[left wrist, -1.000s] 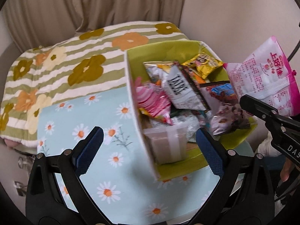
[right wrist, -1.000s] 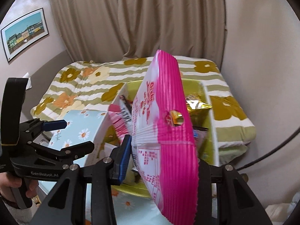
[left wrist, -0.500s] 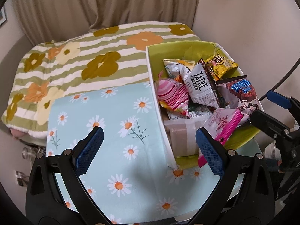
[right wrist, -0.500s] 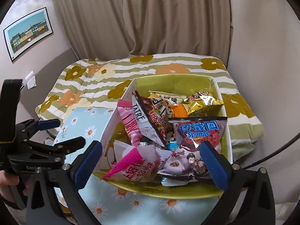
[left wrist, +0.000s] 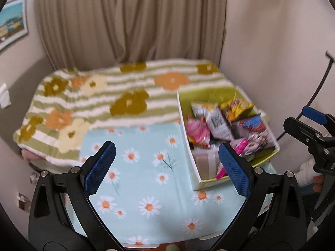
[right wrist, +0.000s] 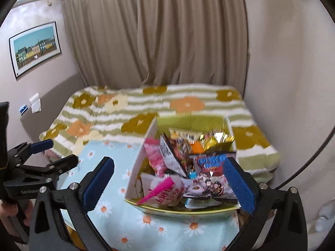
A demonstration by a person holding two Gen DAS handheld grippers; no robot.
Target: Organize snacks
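Snack box (right wrist: 144, 156), white outside w/ lime-green inside, open top, heaped w/ packets: pink-white bag (right wrist: 167, 194) w/ magenta edge lying at the near wall, its corner poking over the rim; glossy packet w/ blue-red print (right wrist: 211, 167) beside it; black-white packet (right wrist: 169, 156) standing tilted mid-box; gold foil bag (right wrist: 217, 141) and orange packet at the far end; pink striped bag (left wrist: 197, 132) along the wall nearest the left jaws. Print blurred, can't read it.

In the right wrist view the box sits ahead of and mostly between the right gripper (right wrist: 173, 182) jaws, closer to the right-hand pad. Jaws spread full wide, nothing gripped, pads clear of the box. In the left wrist view the box is ahead-right of the left gripper (left wrist: 167, 163); its right pad overlaps the box's near corner in the picture, contact can't be told. Left jaws also wide apart, empty.

Edges/room: box stands on the surface (left wrist: 134, 179), covered w/ a light-blue daisy cloth, at its far right corner. Wide bare cloth between and left of the left jaws. Surface's near edge shows just below the jaws. Bed (left wrist: 104, 96) w/ green-white striped flower cover butts the surface's far edge. Beige curtain (right wrist: 159, 37) behind, wall close on the box's right, framed picture (right wrist: 35, 46) on the left wall.
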